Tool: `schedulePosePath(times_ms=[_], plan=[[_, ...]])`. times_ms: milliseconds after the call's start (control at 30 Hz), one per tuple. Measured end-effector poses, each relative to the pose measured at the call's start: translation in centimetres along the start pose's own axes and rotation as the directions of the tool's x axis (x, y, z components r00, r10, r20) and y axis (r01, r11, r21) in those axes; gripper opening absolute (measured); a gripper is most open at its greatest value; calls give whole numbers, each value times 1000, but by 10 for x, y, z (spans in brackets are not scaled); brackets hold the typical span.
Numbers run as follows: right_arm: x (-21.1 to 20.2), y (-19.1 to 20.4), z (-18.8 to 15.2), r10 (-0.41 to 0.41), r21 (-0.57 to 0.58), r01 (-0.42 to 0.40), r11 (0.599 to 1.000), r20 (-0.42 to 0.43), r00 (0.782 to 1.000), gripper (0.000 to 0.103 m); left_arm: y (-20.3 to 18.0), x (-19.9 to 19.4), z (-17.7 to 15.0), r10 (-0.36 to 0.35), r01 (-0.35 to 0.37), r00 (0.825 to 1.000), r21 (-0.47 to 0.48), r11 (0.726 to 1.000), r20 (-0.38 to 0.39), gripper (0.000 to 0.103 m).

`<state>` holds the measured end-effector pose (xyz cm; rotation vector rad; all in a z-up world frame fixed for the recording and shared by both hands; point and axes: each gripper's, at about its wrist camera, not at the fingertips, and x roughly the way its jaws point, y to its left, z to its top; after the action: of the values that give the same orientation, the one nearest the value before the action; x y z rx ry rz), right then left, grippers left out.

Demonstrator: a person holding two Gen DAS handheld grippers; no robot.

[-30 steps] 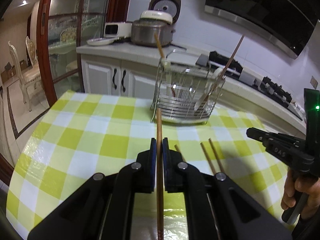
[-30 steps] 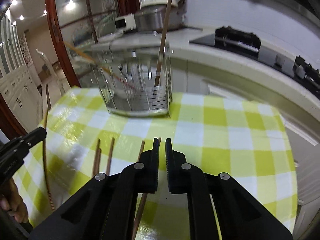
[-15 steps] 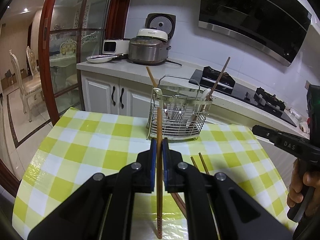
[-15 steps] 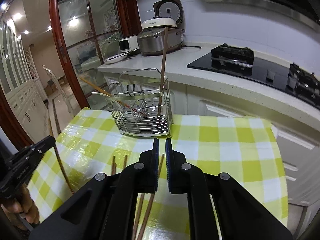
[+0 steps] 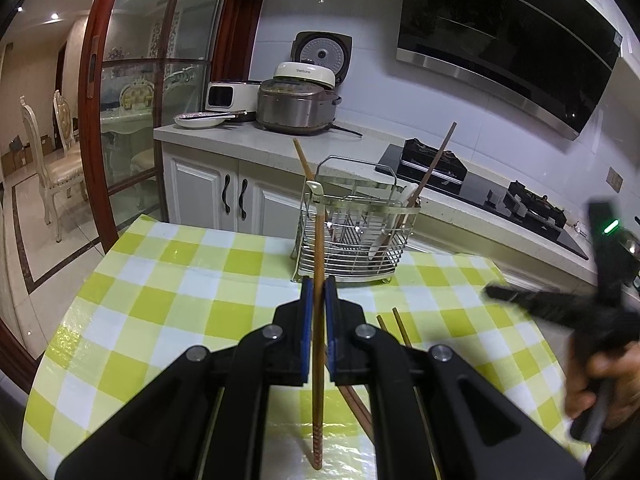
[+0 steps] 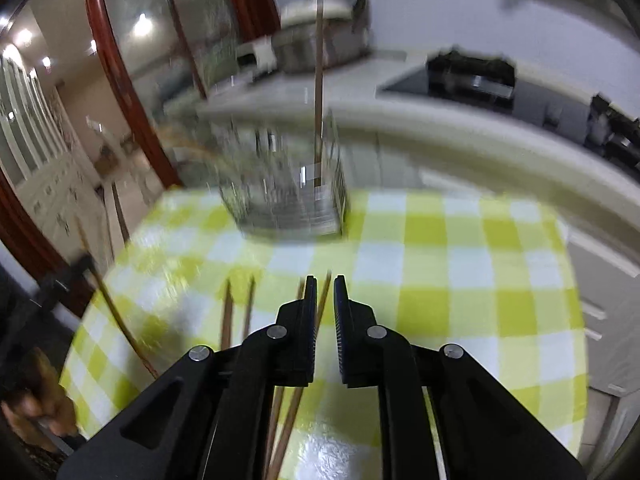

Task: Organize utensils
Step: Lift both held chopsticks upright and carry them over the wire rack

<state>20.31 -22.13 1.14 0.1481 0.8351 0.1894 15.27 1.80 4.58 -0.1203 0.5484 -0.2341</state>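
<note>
Since a second ago the left wrist view has drawn back and up from the wire utensil basket [image 5: 352, 236], which sat large in the upper middle then and now stands smaller just above the fingertips. The right wrist view, sharp half a second ago, is now smeared by motion.

The left gripper [image 5: 319, 292] is pressed together on a single brown chopstick [image 5: 318, 340], pinched between its blue pads. That stick runs nearly upright through the middle of the frame, its upper end crossing in front of the basket's left side and its patterned lower end hanging down between the black arms near the bottom edge. Two more chopsticks [image 5: 394, 326] lie on the green-and-white checked tablecloth [image 5: 168, 304] just right of the gripper, partly hidden under its right arm. Inside the basket, one stick leans up to the left and another leans up to the right.

In the right wrist view, the right gripper [image 6: 323, 284] has its jaws opening, with a narrow gap between them and nothing pinched. A loose chopstick [image 6: 325, 292] lies on the cloth below, showing through that gap and passing down under the left finger. Another pair [image 6: 238, 312] lies to the left of it. The basket [image 6: 288, 184] is a blur in the upper middle, with one stick standing upright in it. At the left edge a hand [image 6: 36, 408] carries the other gripper with its chopstick.
</note>
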Motion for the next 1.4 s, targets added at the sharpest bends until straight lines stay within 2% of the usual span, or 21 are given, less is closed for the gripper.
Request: schedulePosePath(times_ms=[133,200,267,300,400,600,700,767,800,833,867,967,1000,1067,1233,1400], plan=[[60,-6,-21,-52,42,58,997,-141,989,17,0,-4,-1,-3,3,1000,9,1000,4,6],[80,-7,-32,-44,61,57,996,-191,981,18,2,-4,-1,-2,2,1000,8,1000,4,6],[89,-5,-39,-46,65,60,996,-203,978,40,5,-4,-1,-1,1,1000,4,1000,4,6],[91,-3,-41,-56,60,69,996,-193,980,57,6,-4,-2,-1,1,1000,2,1000,5,6],[93,3,-43,-78,41,86,995,-177,981,57,8,-3,-2,-6,6,1000,-4,1000,6,6],[104,6,-41,-110,20,116,993,-192,975,53,13,-3,-2,-14,14,1000,-13,1000,9,6],[108,11,-38,-140,-7,141,990,-187,972,53,15,-2,-3,-15,15,1000,-17,1000,9,6],[111,18,-38,-178,-47,172,984,-185,967,49,16,-2,-3,-16,16,1000,-19,1000,8,6],[113,21,-38,-203,-76,193,978,-178,963,44,16,-2,-3,-16,16,1000,-20,1000,8,6],[113,25,-39,-207,-100,192,976,-168,964,33,17,-1,-3,-16,16,1000,-21,1000,7,6],[113,30,-40,-208,-119,189,975,-166,964,30,18,-1,-3,-17,17,1000,-21,1000,5,6],[115,41,-41,-202,-164,175,971,-169,965,11,18,0,-2,-20,20,1000,-20,1000,2,6],[115,41,-41,-191,-161,164,973,-174,966,9,17,0,-2,-22,22,1000,-17,1000,1,6],[112,38,-39,-156,-137,132,982,-178,972,8,15,0,-1,-25,25,1000,-10,1000,-1,6],[78,34,-25,-112,-118,101,988,-97,989,8,7,0,1,-37,37,999,9,999,-1,6],[36,31,-5,-87,-103,86,991,-10,996,8,1,-1,6,-55,55,998,14,998,4,6]])
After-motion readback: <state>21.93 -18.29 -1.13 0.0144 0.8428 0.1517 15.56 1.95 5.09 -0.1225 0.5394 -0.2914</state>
